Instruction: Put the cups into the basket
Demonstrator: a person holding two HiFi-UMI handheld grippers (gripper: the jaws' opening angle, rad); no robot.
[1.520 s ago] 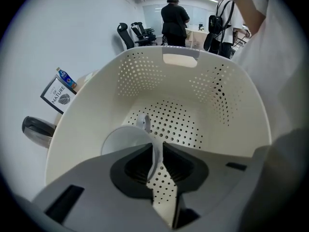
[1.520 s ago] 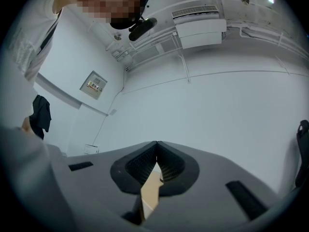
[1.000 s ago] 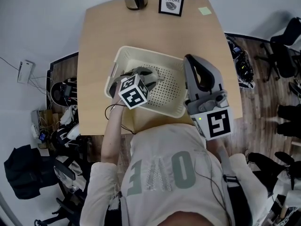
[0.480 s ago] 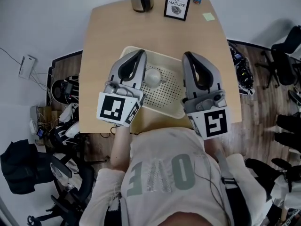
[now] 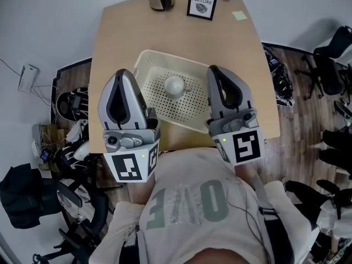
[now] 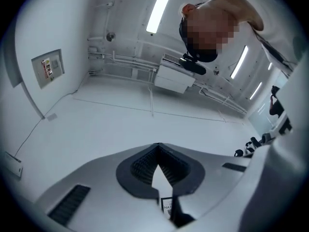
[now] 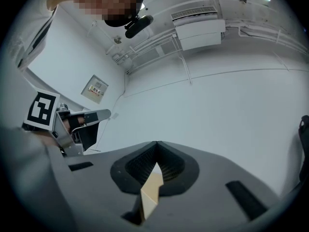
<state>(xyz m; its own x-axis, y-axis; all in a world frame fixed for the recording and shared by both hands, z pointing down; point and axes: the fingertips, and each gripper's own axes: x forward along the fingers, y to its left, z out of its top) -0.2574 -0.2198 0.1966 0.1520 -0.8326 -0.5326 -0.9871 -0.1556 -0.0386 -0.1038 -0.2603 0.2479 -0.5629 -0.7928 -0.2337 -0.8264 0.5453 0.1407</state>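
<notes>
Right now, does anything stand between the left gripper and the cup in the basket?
Nothing visible does. The white cup sits alone and uncovered in the open-topped basket. The left gripper is shut and empty, held above the table by the basket's left rim.

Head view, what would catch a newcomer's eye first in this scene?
The two big grey tools jump out: the left claw and right claw, both shut and empty, are held up in front of the person, each with a black-and-white marker cube. Between them, on the wooden table, sits a cream perforated basket with one white cup inside.
</notes>
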